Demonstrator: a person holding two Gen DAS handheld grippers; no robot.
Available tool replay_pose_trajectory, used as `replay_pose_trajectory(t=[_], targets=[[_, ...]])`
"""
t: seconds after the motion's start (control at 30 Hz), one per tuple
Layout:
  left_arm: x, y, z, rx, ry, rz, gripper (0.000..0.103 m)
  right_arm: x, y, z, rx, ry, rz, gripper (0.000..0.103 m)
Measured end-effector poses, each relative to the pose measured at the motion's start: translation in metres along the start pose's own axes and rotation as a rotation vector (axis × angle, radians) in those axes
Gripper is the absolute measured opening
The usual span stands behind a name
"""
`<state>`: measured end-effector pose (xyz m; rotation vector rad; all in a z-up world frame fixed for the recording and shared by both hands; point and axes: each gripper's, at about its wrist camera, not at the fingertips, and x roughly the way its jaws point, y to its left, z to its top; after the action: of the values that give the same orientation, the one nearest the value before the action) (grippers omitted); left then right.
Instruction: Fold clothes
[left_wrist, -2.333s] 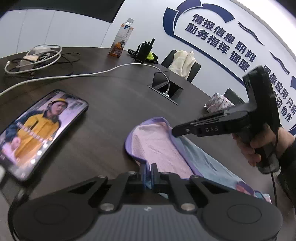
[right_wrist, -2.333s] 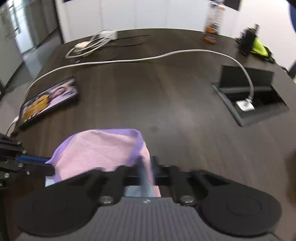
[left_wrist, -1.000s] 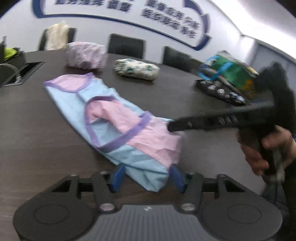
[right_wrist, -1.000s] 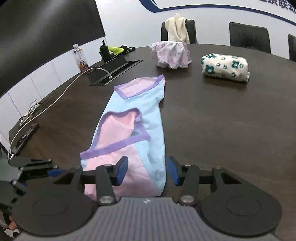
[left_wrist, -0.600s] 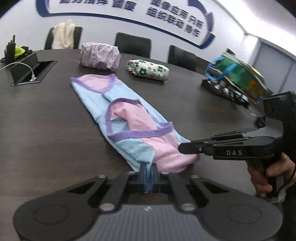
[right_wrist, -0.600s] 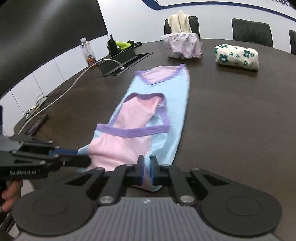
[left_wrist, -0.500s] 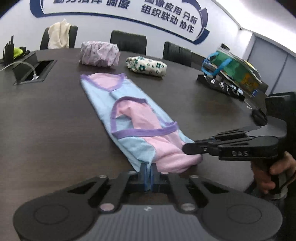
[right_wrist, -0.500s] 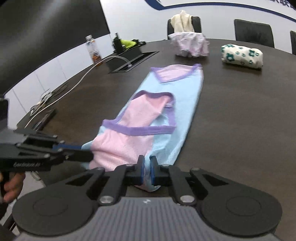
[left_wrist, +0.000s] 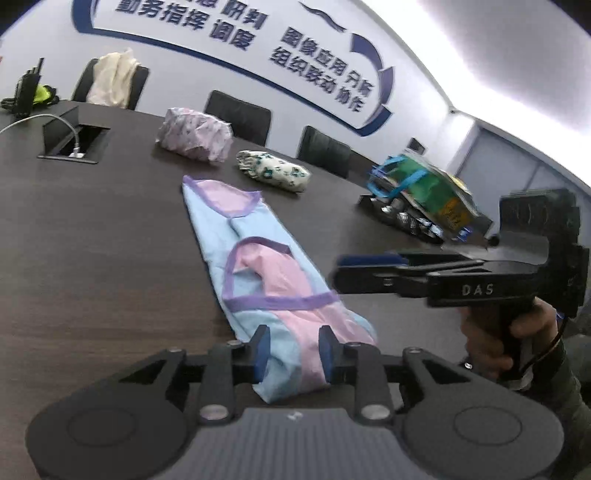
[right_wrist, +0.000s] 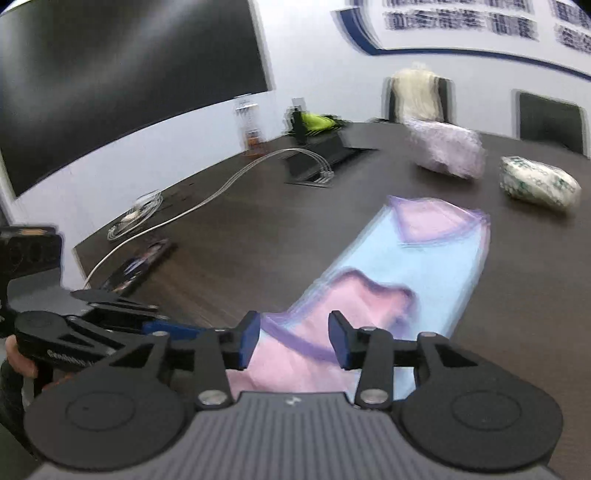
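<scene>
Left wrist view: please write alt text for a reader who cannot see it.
A long, narrow blue and pink garment lies flat on a dark table, its near end between the opening jaws of the left claw. The right claw, held in a hand, hovers beside it; two folded bundles lie beyond.

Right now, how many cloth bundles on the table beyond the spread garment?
2. Lilac floral bundle past the blue-and-pink garment; white teal-flowered bundle beside it, toward the bag. More may be out of frame.
</scene>
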<state>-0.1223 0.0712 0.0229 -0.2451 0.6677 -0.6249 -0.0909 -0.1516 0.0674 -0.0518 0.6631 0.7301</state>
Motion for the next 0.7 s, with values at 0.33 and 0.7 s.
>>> replay_pose_trajectory(t=[0.33,0.7], targets=[[0.007,0.011,-0.010,-0.043,0.039,0.039,0.025,0.064,-0.003,0.006,-0.062,0.155,0.072,0.039],[0.021,0.008,-0.008,-0.034,0.064,0.046,0.011,0.052,-0.005,0.003,-0.043,0.091,0.003,0.003]])
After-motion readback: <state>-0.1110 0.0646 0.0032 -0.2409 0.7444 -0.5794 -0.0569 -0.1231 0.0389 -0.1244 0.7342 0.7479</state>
